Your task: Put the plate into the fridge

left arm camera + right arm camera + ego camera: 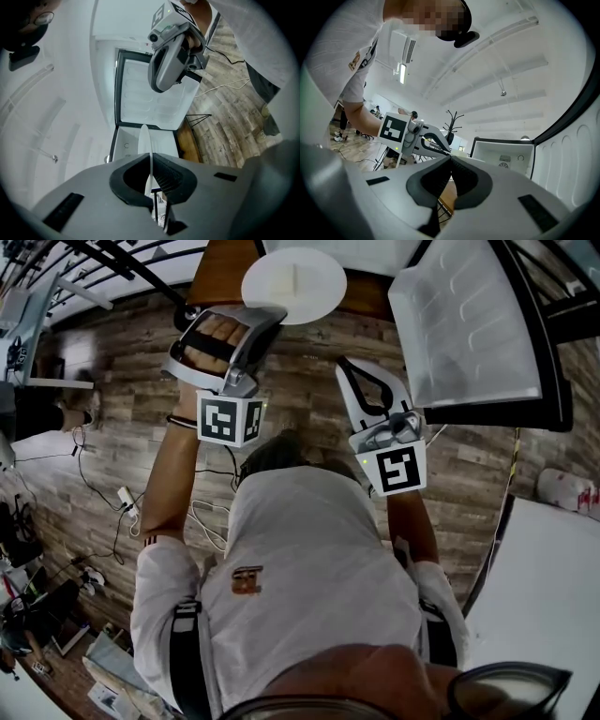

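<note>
My left gripper is shut on the rim of a white round plate, which it holds out in front of me. In the left gripper view the plate stands edge-on between the pads of the left gripper. Beyond it the small fridge is open, its door swung wide. My right gripper hangs to the right of the plate and apart from it. In its own view the right gripper is shut with nothing in it, and the fridge's white inside lies ahead.
The open fridge door takes up the upper right of the head view. A brown wooden surface lies under the plate. Cables and a power strip trail over the plank floor at left. A coat stand is behind.
</note>
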Demonstrator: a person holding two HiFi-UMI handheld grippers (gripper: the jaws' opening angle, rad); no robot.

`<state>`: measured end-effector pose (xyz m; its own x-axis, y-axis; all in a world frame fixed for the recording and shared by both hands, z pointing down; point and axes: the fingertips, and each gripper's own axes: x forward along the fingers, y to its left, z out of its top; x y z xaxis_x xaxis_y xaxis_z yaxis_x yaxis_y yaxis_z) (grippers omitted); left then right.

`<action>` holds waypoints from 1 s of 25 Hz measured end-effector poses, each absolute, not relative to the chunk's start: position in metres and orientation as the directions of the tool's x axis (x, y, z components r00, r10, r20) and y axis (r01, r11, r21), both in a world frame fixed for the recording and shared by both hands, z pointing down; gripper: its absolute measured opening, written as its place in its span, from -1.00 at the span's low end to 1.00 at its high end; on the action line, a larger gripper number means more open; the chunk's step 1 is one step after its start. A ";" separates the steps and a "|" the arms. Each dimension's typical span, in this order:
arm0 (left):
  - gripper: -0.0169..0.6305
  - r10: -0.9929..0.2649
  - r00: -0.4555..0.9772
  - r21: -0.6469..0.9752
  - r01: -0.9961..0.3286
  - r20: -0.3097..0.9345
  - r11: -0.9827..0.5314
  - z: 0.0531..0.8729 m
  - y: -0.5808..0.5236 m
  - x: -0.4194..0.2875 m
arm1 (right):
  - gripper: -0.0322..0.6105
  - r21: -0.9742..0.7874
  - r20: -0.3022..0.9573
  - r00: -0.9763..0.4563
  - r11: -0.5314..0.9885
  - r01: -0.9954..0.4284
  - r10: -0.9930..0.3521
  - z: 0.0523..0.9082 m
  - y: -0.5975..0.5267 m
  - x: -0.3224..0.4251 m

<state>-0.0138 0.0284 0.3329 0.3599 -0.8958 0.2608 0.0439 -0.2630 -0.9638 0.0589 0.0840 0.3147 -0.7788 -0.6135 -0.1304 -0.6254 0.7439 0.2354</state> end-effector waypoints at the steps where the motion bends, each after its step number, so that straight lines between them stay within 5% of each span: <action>1: -0.87 -0.897 0.355 -0.963 0.044 0.262 -0.264 0.334 0.024 -0.015 | -0.80 0.235 -0.127 -0.780 0.745 -0.624 -0.613 0.317 0.081 0.059; 25: -0.87 -0.889 0.381 -0.966 0.056 0.255 -0.253 0.334 -0.115 -0.053 | -0.80 0.221 -0.115 -0.749 0.718 -0.660 -0.653 0.320 -0.033 0.018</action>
<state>-0.0532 -0.1152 0.3341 0.3810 -0.8887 0.2549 0.0556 -0.2532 -0.9658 0.0178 -0.0334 0.3195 -0.7490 -0.6525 -0.1147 -0.6596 0.7182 0.2214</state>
